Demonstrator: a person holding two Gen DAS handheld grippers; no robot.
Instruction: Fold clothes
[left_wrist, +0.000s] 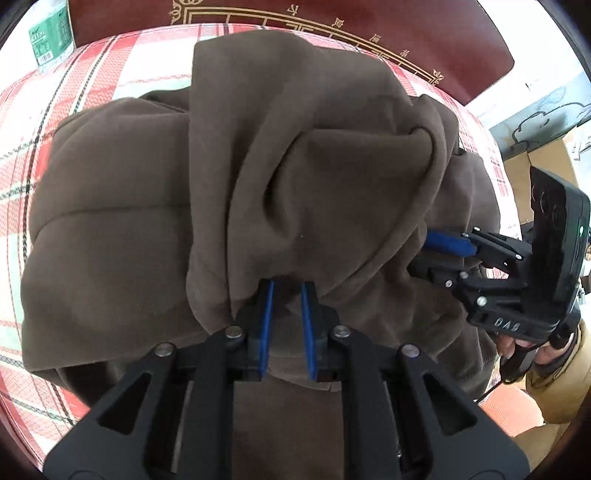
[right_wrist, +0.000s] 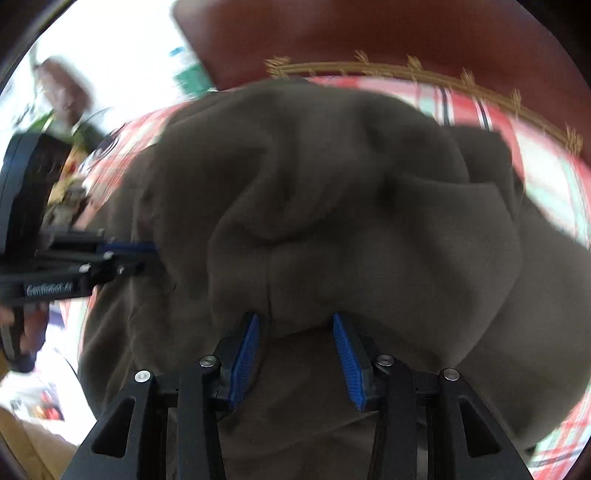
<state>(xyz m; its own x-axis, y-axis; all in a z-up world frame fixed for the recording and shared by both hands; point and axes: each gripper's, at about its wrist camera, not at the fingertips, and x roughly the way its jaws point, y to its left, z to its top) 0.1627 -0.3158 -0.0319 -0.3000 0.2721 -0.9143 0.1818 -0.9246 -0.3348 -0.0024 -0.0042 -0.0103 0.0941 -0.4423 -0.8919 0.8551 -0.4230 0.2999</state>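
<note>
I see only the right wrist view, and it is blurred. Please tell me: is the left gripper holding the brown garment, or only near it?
Observer: Holding. In the left wrist view the left gripper has its fingers nearly together, with a fold of the brown garment pinched between them.
Operator: Is some part of the garment already flat?
Observer: Yes. The part to the left of that fold lies flat on the plaid cloth, with one straight crease across it.
Operator: Is anything else near that I should avoid?
Observer: A green-labelled package sits past the far left edge of the plaid cloth, apart from the garment.
</note>
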